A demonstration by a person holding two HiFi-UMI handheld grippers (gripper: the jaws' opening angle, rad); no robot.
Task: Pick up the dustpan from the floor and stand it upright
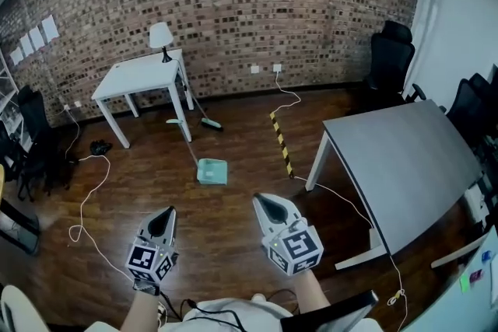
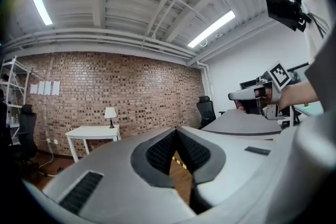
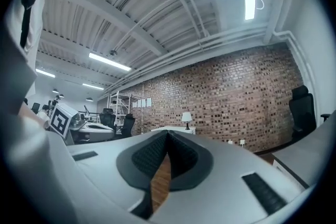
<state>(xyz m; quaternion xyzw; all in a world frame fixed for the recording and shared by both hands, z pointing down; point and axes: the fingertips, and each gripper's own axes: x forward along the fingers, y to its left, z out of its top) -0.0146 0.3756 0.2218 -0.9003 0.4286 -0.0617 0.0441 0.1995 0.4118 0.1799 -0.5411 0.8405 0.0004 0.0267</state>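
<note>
A pale green dustpan (image 1: 212, 171) lies flat on the dark wood floor, its long handle (image 1: 189, 142) running back toward the white table. Well short of it, near the bottom of the head view, my left gripper (image 1: 166, 211) and right gripper (image 1: 258, 199) point level toward it, both shut with nothing between the jaws. In the left gripper view my left gripper (image 2: 176, 130) has its black pads together, and in the right gripper view my right gripper (image 3: 167, 134) looks the same. Neither gripper view shows the dustpan.
A white table (image 1: 138, 78) with a lamp (image 1: 161, 37) stands at the brick wall, a green broom (image 1: 207, 120) beside it. A grey table (image 1: 405, 159) fills the right. Cables (image 1: 92, 194) trail across the floor, with a yellow-black strip (image 1: 281, 144). Black chairs (image 1: 389, 58) stand at both sides.
</note>
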